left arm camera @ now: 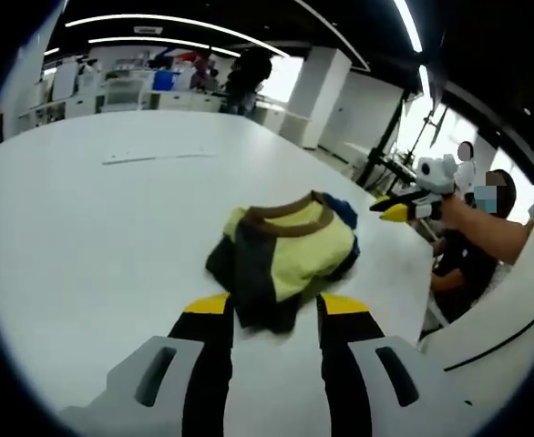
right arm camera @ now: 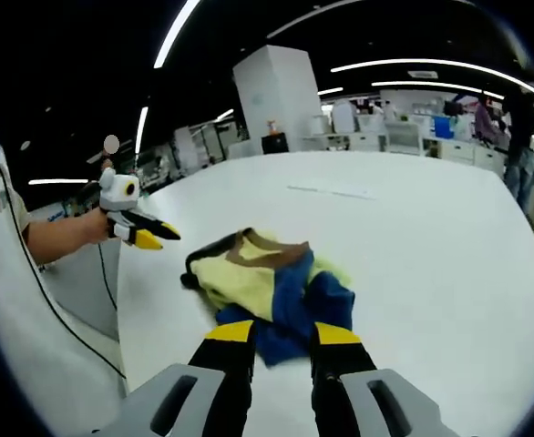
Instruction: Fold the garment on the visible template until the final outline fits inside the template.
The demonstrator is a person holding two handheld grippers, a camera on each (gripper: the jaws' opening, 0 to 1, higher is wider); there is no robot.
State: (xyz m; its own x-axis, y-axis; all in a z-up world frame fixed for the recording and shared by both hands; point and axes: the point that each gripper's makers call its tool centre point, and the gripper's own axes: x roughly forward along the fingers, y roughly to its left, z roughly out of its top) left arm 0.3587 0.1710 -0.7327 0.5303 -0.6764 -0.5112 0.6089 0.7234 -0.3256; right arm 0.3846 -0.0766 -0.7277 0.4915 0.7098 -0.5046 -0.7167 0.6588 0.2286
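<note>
A crumpled garment (left arm camera: 285, 250), yellow with dark grey panels, a brown collar and a blue part, lies bunched on the white table (left arm camera: 112, 237). In the left gripper view my left gripper (left arm camera: 277, 306) is open, and the garment's dark hem sits just ahead of its yellow tips. The right gripper (left arm camera: 402, 209), held by a hand, hovers off to the right beyond the table edge. In the right gripper view the garment (right arm camera: 267, 278) shows its blue side nearest my open right gripper (right arm camera: 283, 332). The left gripper (right arm camera: 144, 232) hangs at the left, held by a hand.
A thin faint line (left arm camera: 158, 157) marks the table far behind the garment, seen too as a line (right arm camera: 331, 191). The table edge (left arm camera: 426, 300) runs close to the garment's right. A seated person (left arm camera: 472, 246) is beyond it. A black cable (right arm camera: 103, 273) hangs beside the table.
</note>
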